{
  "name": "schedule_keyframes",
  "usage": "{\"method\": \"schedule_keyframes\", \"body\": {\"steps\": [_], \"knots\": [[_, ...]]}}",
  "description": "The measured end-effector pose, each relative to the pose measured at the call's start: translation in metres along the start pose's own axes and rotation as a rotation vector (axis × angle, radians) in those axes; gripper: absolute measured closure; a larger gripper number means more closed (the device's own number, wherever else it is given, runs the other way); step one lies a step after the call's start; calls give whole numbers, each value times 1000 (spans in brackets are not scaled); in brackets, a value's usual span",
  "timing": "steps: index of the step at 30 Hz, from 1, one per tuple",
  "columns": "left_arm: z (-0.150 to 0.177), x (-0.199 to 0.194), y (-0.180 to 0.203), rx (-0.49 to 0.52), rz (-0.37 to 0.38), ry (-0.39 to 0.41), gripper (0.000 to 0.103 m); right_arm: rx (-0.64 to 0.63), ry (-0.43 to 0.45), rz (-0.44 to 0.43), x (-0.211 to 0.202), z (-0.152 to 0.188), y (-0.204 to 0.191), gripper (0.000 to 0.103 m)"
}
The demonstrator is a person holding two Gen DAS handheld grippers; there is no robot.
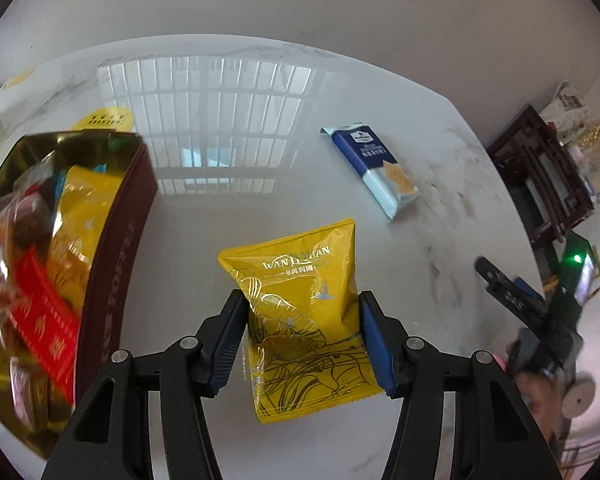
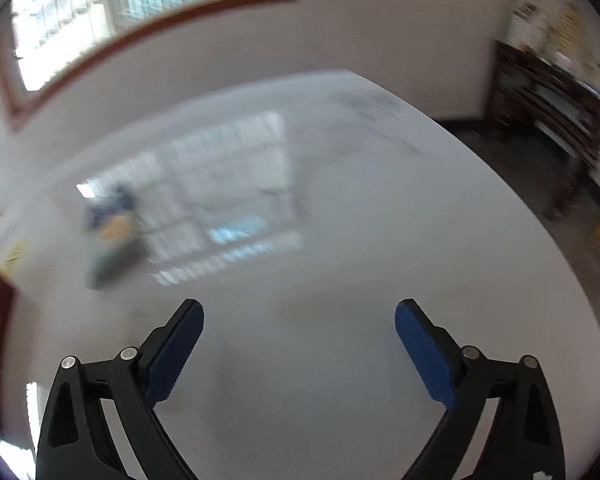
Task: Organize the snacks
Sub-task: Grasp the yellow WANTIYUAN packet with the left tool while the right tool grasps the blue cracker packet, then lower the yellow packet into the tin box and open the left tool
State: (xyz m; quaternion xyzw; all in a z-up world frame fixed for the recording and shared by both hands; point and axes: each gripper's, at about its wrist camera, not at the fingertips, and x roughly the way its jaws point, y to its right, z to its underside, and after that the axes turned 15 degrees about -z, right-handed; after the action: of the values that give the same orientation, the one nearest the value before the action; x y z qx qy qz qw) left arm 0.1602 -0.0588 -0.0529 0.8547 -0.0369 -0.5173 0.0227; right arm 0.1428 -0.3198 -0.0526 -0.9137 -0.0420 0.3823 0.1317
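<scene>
Between left gripper [image 1: 302, 334] pads: yellow snack packet [image 1: 300, 312], clamped; right gripper [image 2: 299, 354] fingers apart.

The left gripper [image 1: 302, 320] is clamped on a yellow snack packet [image 1: 300, 316], lifted above the table; the right gripper [image 2: 300, 320] gapes wide, holding nothing.

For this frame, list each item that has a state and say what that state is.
left gripper: shut on the yellow snack packet, held above the table
right gripper: open, nothing between its fingers
blue cracker packet: lying flat on the table, sealed
tin box: lidless, holding several snacks
</scene>
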Motion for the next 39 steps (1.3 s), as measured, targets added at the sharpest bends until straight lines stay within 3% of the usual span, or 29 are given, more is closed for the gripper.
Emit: {"method": "schedule_keyframes", "body": {"steps": [6, 10, 14, 19, 20, 23, 32, 34, 36, 39], "knots": [[13, -28, -4, 11, 15, 22, 46, -164, -29, -145, 38, -33, -60, 10], [14, -46, -8, 10, 21, 52, 46, -261, -102, -149, 75, -53, -88, 14], [18, -66, -16, 7, 19, 80, 46, -303, -188, -130, 112, -56, -99, 34], [23, -84, -32, -16, 11, 99, 46, -276, -165, -125, 119, -60, -99, 35], [24, -88, -37, -22, 1, 106, 46, -269, -166, -120, 120, -61, -99, 32], [27, -98, -51, -32, -27, 119, 46, -207, -184, -77, 130, -65, -92, 0], [33, -110, -94, -112, -125, 144, 46, -203, -180, -73, 132, -66, -92, 2], [33, -111, -99, -118, -132, 147, 46, -241, -170, -105, 126, -64, -94, 13], [34, -112, -103, -119, -136, 147, 46, -281, -155, -124, 121, -59, -102, 54], [33, -112, -109, -128, -138, 150, 46, -262, -150, -142, 115, -53, -102, 55]]}}
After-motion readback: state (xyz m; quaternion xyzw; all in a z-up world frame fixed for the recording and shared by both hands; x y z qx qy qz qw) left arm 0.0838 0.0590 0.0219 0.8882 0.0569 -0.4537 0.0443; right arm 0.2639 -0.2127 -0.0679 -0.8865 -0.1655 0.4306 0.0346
